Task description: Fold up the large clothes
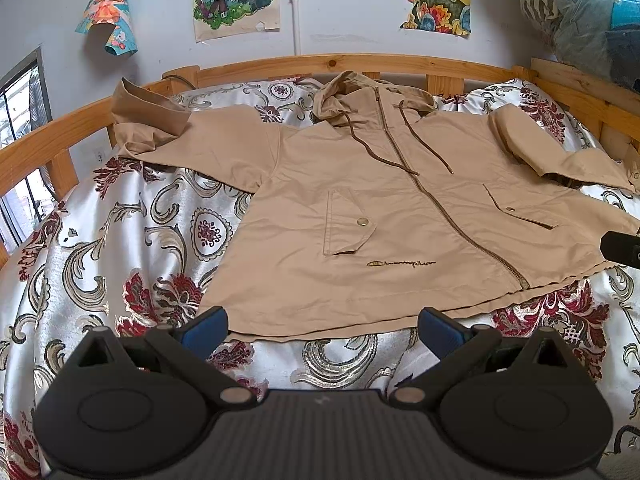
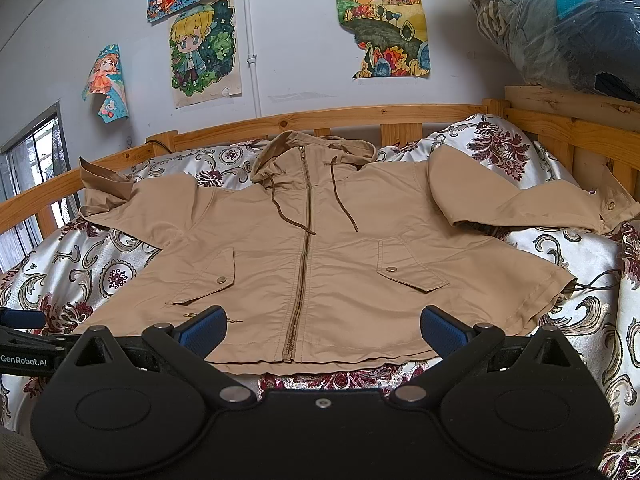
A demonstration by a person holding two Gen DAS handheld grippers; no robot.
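Note:
A tan hooded jacket (image 1: 400, 208) (image 2: 320, 264) lies face up and zipped on the bed, hood toward the far rail. Its left sleeve (image 1: 152, 128) runs out to the side rail and bunches up there. Its right sleeve (image 2: 520, 200) bends back toward the bed's right edge. My left gripper (image 1: 322, 330) is open just short of the hem's left part, nothing between its blue pads. My right gripper (image 2: 322, 330) is open over the hem at the zipper's bottom end, also empty. Part of the right gripper (image 1: 620, 248) shows at the left wrist view's right edge.
A shiny white bedspread (image 1: 120, 248) with red and gold flowers covers the bed. A wooden rail (image 2: 360, 116) fences the far and side edges. Posters (image 2: 204, 52) hang on the wall. A plastic-wrapped bundle of cloth (image 2: 560, 20) sits high on the right. A window (image 1: 20, 120) is at left.

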